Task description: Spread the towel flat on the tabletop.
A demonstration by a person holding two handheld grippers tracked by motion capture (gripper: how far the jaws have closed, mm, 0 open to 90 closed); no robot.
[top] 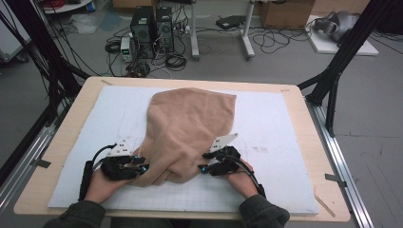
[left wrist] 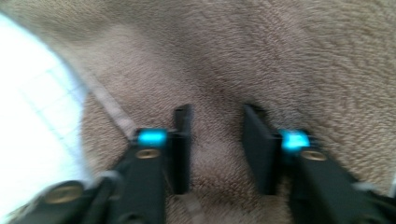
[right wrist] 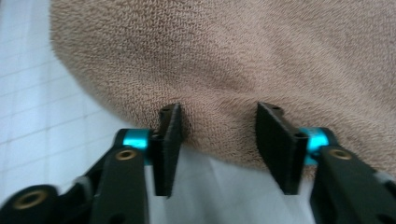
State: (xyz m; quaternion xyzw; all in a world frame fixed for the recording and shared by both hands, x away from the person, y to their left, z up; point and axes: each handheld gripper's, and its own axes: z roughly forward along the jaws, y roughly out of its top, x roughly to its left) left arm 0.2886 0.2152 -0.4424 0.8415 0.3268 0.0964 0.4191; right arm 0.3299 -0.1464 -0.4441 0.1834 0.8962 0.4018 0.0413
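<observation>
High view, left to right. Left gripper [top: 140, 167] sits at about 7 o'clock on the white mat [top: 280, 142], its tips pointing toward 3 o'clock and touching the near-left corner of the tan towel [top: 190, 126]. In the left gripper view the 2 jaws stand partly apart with towel pile [left wrist: 215, 70] bunched between and beyond them; the frame is blurred, so whether the pads actually press the cloth cannot be told, though a hem strip runs just past the left jaw.

The towel lies crumpled at the centre of the mat, its wide end toward 12 o'clock and its narrower, folded end toward 6 o'clock, between the 2 grippers.

Right gripper [top: 203, 167] sits at about 5 o'clock, its tips pointing toward 9 o'clock at the towel's near-right edge. In the right gripper view its 2 jaws stand partly apart, the tips resting against the rounded towel edge [right wrist: 233, 60]; the gap between them shows bare mat [right wrist: 42, 126] nearer the camera, and nothing is clamped.

The mat rests on a wooden table [top: 71, 123].
</observation>
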